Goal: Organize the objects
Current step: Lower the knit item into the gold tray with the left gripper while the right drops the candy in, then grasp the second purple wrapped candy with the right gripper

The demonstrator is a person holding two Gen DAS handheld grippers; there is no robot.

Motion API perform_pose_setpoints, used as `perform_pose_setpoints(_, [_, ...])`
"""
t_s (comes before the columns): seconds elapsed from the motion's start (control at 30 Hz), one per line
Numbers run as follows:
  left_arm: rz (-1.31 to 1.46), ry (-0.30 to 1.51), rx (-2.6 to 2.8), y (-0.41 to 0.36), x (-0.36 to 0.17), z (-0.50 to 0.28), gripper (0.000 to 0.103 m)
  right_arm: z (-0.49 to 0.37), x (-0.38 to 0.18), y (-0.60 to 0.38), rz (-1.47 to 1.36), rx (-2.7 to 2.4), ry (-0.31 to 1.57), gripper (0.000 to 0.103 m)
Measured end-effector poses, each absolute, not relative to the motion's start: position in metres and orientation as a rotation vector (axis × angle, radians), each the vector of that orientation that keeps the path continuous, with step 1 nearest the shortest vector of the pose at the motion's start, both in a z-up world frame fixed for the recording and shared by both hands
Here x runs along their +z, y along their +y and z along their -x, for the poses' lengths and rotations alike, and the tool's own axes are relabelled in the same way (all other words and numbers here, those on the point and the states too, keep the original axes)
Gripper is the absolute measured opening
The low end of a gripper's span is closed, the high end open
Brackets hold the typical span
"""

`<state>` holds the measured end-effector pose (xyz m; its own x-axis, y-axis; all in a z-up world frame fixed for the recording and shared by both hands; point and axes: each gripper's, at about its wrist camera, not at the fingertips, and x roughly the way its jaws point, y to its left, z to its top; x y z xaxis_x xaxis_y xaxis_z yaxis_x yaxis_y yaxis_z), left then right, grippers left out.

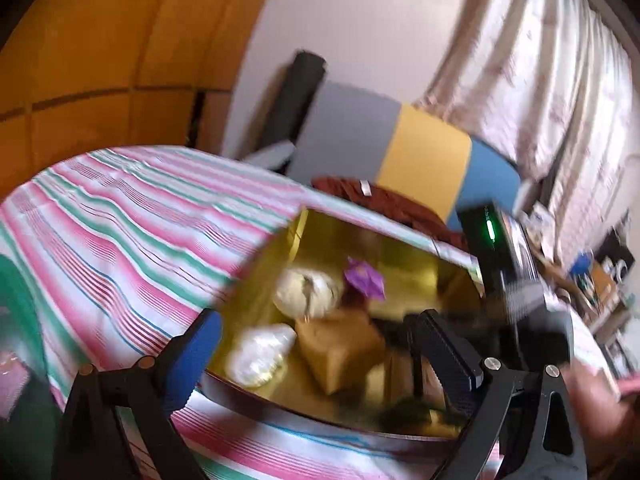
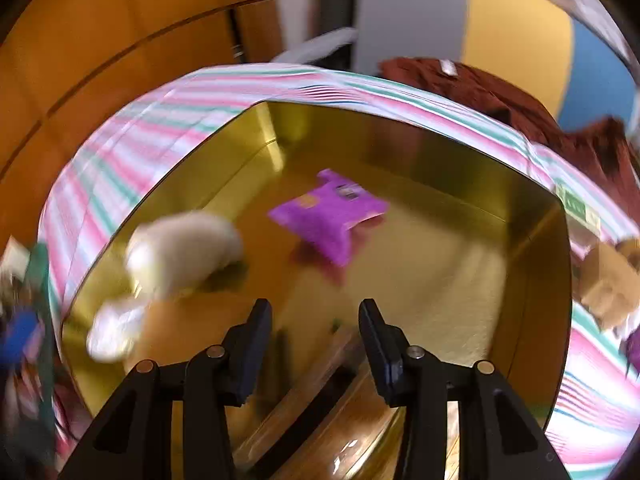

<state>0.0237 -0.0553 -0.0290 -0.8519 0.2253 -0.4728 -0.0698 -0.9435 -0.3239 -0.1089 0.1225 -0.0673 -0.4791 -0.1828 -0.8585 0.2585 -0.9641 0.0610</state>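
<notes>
My right claw (image 2: 315, 334) hangs part open over the gold tin (image 2: 532, 264), nothing between its pads. My left claw (image 1: 316, 356) gapes wide at the tin's near rim, empty too. Inside lie a purple packet (image 2: 330, 216) and a white bundle (image 2: 180, 254) (blurred) on the striped tabletop (image 1: 120, 216).
</notes>
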Motion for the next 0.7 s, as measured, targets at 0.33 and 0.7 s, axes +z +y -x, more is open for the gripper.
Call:
perform_pose_setpoints(0.33, [0.781,-0.536,2.854,-0.065,-0.026,-0.027,0.103,0.054,-0.033,0.145,-1.302,-2.503,-0.024,0.045])
perform_pose_setpoints(0.7, [0.87,-0.341,2.649,0.002,-0.027,-0.04,0.103,0.027,-0.018,0.266,-1.241,-2.808,-0.351,0.047])
